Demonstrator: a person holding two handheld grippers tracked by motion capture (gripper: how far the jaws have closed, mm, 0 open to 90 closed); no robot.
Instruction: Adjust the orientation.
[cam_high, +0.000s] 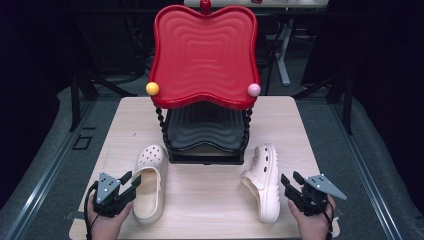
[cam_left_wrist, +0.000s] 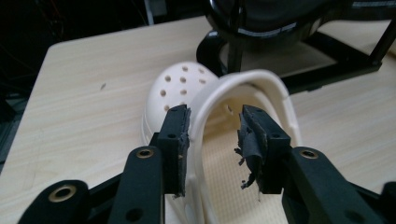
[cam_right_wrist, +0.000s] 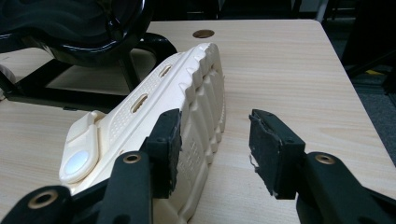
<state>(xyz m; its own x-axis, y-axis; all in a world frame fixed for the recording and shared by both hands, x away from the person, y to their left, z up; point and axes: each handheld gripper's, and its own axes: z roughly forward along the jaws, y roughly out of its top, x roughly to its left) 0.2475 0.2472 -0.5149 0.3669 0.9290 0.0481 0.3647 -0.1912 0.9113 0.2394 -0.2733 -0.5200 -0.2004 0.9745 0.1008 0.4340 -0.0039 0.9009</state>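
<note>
Left gripper (cam_high: 131, 181) at near left of bench (cam_high: 210, 200): jaws apart, straddling the heel rim of the upright left clog (cam_left_wrist: 243, 88), not pressing. Right gripper (cam_high: 290, 181) near right: jaws wide apart beside the sole of the right clog (cam_right_wrist: 196, 93), tipped on its side.

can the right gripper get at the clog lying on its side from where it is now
Probably yes. The right gripper is open right beside the tipped clog, one jaw already against its ridged sole, bare table on the other side. Nothing stands between them.
</note>
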